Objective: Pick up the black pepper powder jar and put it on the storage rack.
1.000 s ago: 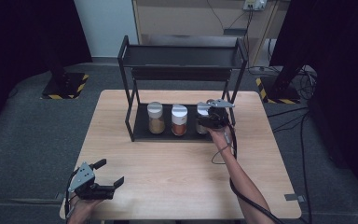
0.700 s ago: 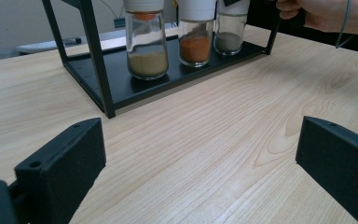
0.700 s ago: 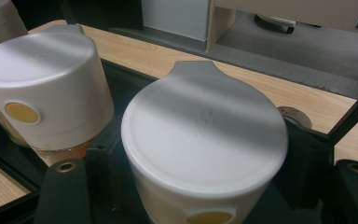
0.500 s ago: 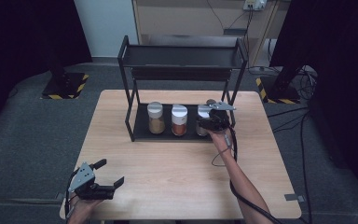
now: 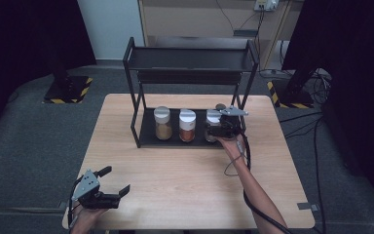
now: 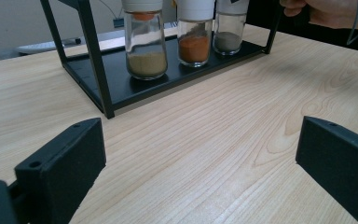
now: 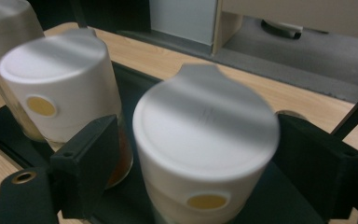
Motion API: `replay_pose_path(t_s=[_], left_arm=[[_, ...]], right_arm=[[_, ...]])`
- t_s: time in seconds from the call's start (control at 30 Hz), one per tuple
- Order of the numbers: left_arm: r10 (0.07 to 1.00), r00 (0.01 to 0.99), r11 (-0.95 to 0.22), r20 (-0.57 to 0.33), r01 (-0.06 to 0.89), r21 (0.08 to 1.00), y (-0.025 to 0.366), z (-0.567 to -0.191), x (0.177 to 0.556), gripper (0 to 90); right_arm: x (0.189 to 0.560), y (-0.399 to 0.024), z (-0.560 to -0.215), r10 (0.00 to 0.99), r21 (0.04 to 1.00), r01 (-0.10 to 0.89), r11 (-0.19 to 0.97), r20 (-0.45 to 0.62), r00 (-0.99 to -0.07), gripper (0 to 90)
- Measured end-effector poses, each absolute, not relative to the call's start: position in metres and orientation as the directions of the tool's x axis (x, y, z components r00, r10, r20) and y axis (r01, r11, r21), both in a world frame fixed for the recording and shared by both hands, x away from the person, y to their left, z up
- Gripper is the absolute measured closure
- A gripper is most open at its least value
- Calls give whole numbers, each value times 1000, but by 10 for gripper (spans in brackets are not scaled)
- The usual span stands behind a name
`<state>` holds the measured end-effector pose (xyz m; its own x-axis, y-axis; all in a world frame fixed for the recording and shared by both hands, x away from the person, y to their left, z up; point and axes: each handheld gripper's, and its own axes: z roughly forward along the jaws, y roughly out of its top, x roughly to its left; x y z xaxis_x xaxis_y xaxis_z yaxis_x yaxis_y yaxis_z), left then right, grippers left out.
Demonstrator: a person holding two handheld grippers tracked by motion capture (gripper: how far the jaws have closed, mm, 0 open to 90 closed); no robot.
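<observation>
My right hand-held gripper has just been opening: its jaws are spread either side of the rightmost jar, pads off it. That jar stands on the rack shelf's right end. No readable labels. My left hand-held gripper rests spread at the tabletop's near-left corner.

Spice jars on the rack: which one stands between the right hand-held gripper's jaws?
The jar of grey powder, at the row's right end in the high view; the tan and orange jars stand clear.
</observation>
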<state>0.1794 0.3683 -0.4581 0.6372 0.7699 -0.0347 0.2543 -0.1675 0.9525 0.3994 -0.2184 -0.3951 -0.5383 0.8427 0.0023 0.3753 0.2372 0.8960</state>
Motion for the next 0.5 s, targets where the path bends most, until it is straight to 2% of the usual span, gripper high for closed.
replay_pose_path(t_s=[0.5], left_arm=[[771,636,-164,-38,256,953,368,-458,180,7]], right_arm=[[388,-226,-340,796,929,277,245,-29,-605,118]])
